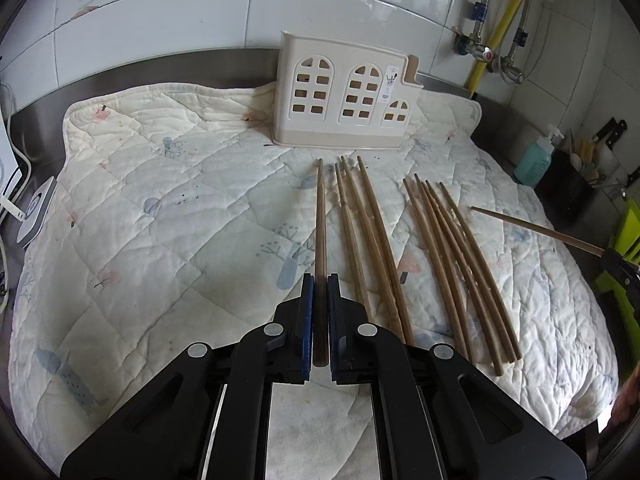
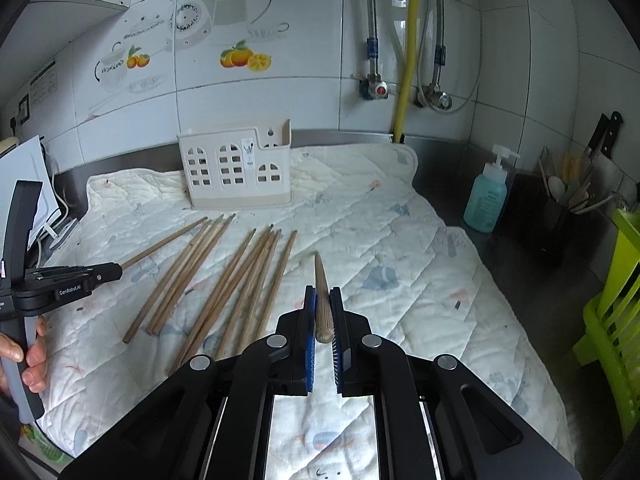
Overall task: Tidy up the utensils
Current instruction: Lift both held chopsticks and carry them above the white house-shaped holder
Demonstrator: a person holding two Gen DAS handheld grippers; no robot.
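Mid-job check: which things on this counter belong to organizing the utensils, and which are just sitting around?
Job items:
chopstick in left tool
chopstick in right tool
loose chopsticks on the quilted mat
cream utensil holder

Just lying about:
blue soap dispenser
knife block with utensils
green rack
wall pipes

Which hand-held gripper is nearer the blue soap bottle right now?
Right. The right hand-held gripper is over the quilt's bottle side; the left hand-held gripper is beyond the loose chopsticks, far side.
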